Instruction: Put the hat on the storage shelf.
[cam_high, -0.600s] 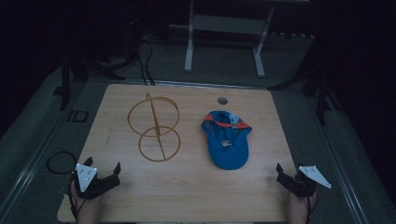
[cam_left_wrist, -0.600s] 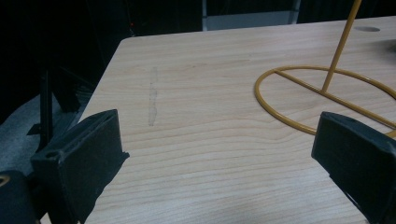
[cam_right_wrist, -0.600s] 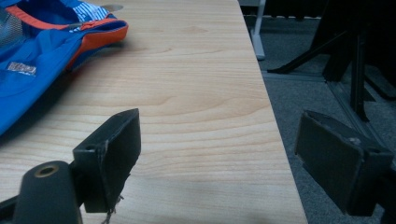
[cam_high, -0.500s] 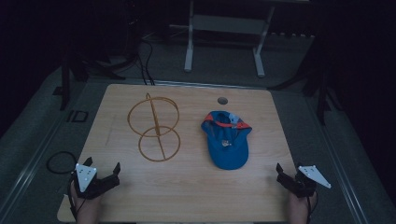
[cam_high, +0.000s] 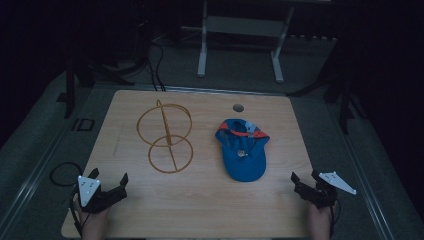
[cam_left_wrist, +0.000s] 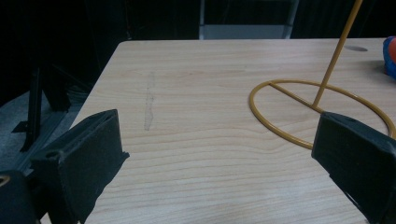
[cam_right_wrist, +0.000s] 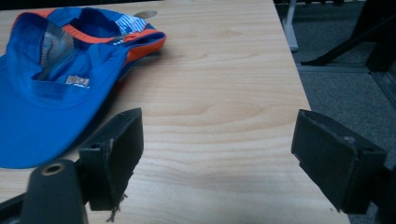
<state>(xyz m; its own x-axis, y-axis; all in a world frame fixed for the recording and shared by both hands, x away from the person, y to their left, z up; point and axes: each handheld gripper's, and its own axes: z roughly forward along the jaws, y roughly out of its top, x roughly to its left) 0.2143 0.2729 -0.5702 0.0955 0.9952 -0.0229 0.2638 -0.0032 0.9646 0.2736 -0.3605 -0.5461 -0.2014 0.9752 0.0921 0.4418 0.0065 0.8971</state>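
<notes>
Here, both hand-held grippers gape empty at table (cam_high: 200, 210) near edge, cap (cam_high: 243, 155) and wire stand (cam_high: 166, 135) apart.

Blue cap (cam_high: 242, 154) with orange trim; yellow wire stand (cam_high: 166, 136).

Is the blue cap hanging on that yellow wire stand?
No, the blue cap lies flat on the wooden table, apart from the yellow wire stand to its left in the high view.

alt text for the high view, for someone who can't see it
A blue cap lies upside down beside a yellow wire stand on a wooden table. At the near corners, the left gripper and right gripper are held open, touching neither.
</notes>
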